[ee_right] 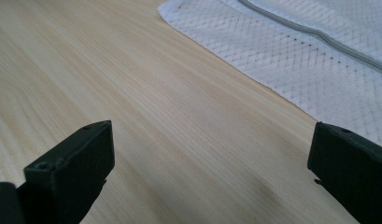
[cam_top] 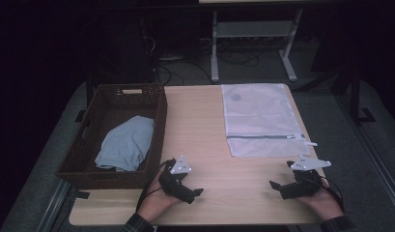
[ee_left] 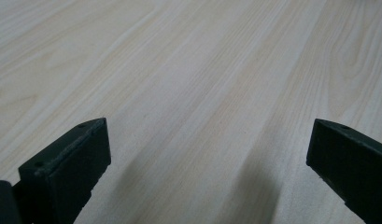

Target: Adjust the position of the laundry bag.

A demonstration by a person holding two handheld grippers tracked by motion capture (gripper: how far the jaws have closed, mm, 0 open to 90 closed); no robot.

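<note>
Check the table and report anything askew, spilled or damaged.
Nothing stands out. The cloth lies crumpled inside the basket, the mesh bag lies flat and zipped on the table, and nothing looks spilled or broken.

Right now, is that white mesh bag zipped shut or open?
Shut, it seems: the mesh bag lies flat on the table, its zipper one closed line, no gap visible.

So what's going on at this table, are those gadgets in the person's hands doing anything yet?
Not yet. A person rests both hands near the front edge of the wooden table, one two-jaw tool in each. The left gripper and the right gripper both have their jaws wide apart with nothing between them. A grey-blue cloth lies in the brown basket on the left, and a white mesh zip bag lies flat on the right.
</note>
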